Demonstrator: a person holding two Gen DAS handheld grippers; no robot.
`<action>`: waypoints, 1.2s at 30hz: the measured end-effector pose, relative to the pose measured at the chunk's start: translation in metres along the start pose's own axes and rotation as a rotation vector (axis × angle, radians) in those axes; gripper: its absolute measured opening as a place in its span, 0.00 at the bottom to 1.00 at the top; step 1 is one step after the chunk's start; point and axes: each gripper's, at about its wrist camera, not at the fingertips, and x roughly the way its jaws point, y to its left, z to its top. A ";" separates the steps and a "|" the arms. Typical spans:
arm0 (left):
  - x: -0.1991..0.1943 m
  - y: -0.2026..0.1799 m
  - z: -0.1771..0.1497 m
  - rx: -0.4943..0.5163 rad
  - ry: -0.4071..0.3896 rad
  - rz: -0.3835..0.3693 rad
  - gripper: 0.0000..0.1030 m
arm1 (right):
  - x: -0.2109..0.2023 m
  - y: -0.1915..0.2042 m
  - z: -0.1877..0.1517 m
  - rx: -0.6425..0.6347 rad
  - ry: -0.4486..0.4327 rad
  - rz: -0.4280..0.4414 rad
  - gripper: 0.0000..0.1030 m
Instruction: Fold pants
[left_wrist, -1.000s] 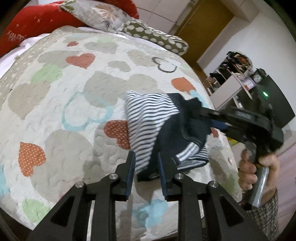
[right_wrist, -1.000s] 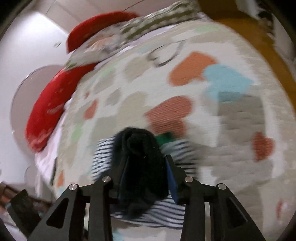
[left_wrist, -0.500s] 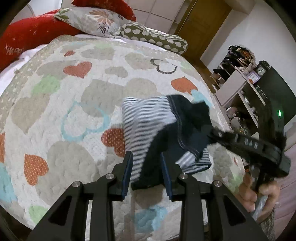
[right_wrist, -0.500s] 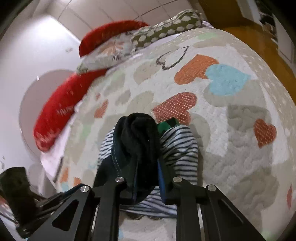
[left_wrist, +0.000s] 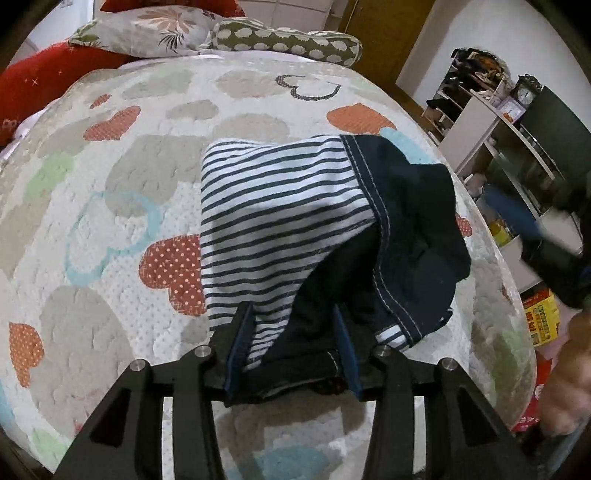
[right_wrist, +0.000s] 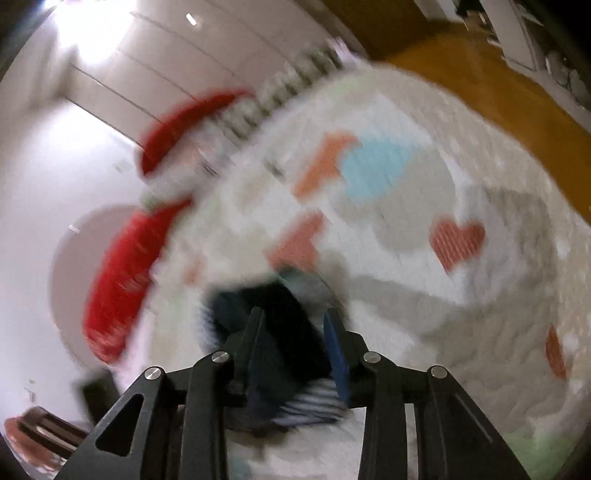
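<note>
The pants (left_wrist: 288, 206) are a folded bundle, striped white and navy with a dark navy denim side, lying on the heart-patterned bedspread (left_wrist: 110, 184). My left gripper (left_wrist: 293, 317) has its jaws spread wide with the near edge of the pants lying between them. My right gripper (right_wrist: 293, 325) is open in a blurred view, its fingers either side of the dark part of the pants (right_wrist: 280, 325). In the left wrist view the right gripper (left_wrist: 546, 236) is a blur beyond the bed's right edge.
Pillows (left_wrist: 280, 37) and a red cushion (left_wrist: 44, 74) lie at the head of the bed. Shelves with clutter (left_wrist: 498, 110) and a dark screen stand right of the bed, beside a wooden door (left_wrist: 373, 22). A yellow box (left_wrist: 543, 317) sits on the floor.
Both grippers have opened and let go of the pants, which now rest on the bed. The right gripper has pulled back to the right, fast and blurred.
</note>
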 end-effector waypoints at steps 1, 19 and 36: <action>0.000 0.001 0.000 -0.007 -0.001 -0.004 0.42 | -0.005 0.003 0.004 0.017 -0.022 0.085 0.36; -0.027 0.009 0.003 -0.017 -0.021 -0.111 0.53 | 0.078 -0.072 0.025 0.382 0.075 0.166 0.46; 0.042 0.064 0.064 -0.232 0.099 -0.349 0.79 | 0.087 -0.030 -0.001 0.048 0.165 0.055 0.71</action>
